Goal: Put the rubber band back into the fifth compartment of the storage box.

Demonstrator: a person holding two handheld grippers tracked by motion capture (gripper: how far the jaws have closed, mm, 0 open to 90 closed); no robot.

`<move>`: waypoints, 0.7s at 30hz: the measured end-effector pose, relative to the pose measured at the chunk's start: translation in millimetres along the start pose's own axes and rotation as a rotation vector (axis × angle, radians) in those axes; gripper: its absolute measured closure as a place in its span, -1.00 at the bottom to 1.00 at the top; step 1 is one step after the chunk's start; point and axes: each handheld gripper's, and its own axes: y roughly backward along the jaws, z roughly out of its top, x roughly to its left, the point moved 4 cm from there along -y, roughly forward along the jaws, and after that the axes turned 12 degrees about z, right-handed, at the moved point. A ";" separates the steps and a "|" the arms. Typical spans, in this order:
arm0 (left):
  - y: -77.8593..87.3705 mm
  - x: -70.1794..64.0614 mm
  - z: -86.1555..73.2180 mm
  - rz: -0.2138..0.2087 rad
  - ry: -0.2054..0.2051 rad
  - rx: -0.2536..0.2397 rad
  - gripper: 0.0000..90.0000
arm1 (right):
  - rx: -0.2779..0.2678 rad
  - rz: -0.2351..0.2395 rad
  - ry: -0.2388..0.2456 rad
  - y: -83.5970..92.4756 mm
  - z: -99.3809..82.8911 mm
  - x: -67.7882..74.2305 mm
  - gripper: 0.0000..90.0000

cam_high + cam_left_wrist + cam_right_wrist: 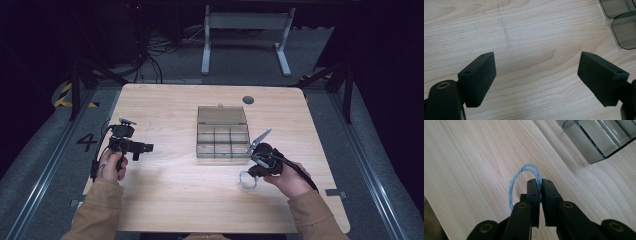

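A loop of light blue twisted cord (522, 178) hangs from my right gripper (540, 181), whose black jaws are shut on it just above the wooden table. In the high view the same cord (246, 180) dangles below the right gripper (255, 172), near the front right corner of a clear compartment box (222, 140). My left gripper (145, 148) is held at the table's left side, pointing right; its jaws stand wide open over bare wood (536, 67) with nothing between them.
The clear box's lid (221, 115) lies open toward the far side, and its corner (586, 147) sits close ahead of the right gripper. A dark round grommet (248, 99) is set in the table (165, 200) near the far edge. A white desk frame (245, 30) stands beyond.
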 end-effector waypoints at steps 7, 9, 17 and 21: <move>-0.2 0.3 -0.2 0.000 -0.001 0.001 -0.64 | -0.022 0.001 0.010 6.5 1.3 2.5 0.90; 0.0 1.1 -0.5 0.001 -0.002 0.003 -0.64 | -0.029 -0.003 0.007 9.3 1.2 2.1 0.90; -2.7 3.6 -1.4 0.010 0.006 0.011 -0.64 | -0.040 -0.012 0.008 17.9 2.3 0.5 0.90; -3.2 3.9 -2.4 0.018 0.007 0.015 -0.64 | -0.034 -0.024 0.017 23.2 6.9 -0.7 0.90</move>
